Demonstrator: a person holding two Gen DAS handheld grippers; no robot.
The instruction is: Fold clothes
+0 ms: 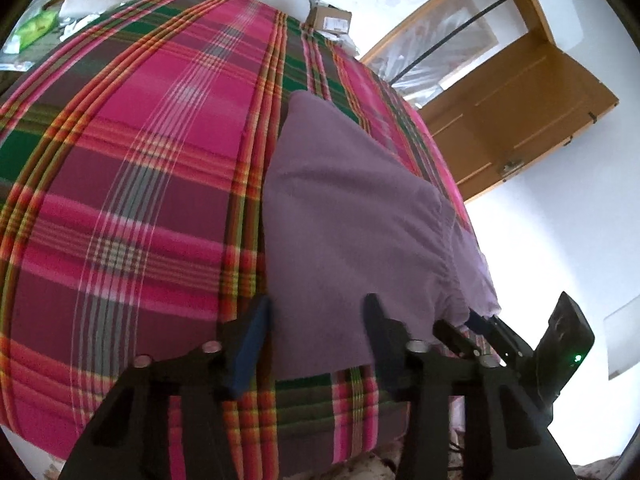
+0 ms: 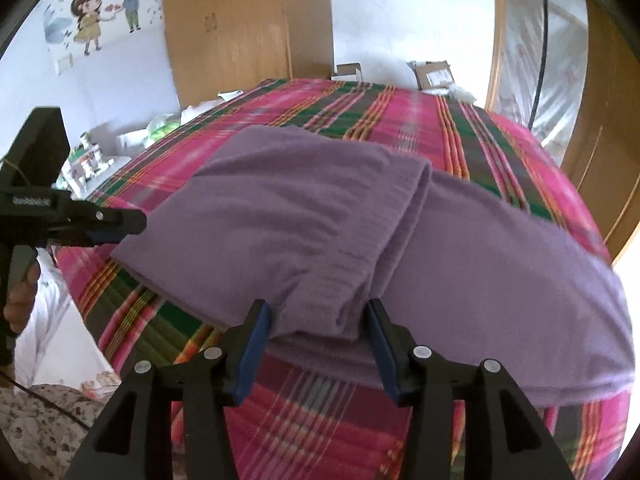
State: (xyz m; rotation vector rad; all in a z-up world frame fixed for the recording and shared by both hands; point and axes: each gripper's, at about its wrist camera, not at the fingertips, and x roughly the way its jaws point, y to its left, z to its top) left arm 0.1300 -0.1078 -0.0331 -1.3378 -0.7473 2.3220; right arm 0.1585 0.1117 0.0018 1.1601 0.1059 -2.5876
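Between both grippers' open fingers [image 2: 256, 336] lies the purple garment [image 2: 320, 220].

both wrist views close over one bed [image 1: 120, 200]

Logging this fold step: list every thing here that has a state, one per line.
Purple garment: partly folded, one layer lapped over another, lying on the bed.
Plaid bedspread: spread flat.
Left gripper: open, at the garment's near edge.
Right gripper: open, around the garment's folded end.
Wooden door: open.
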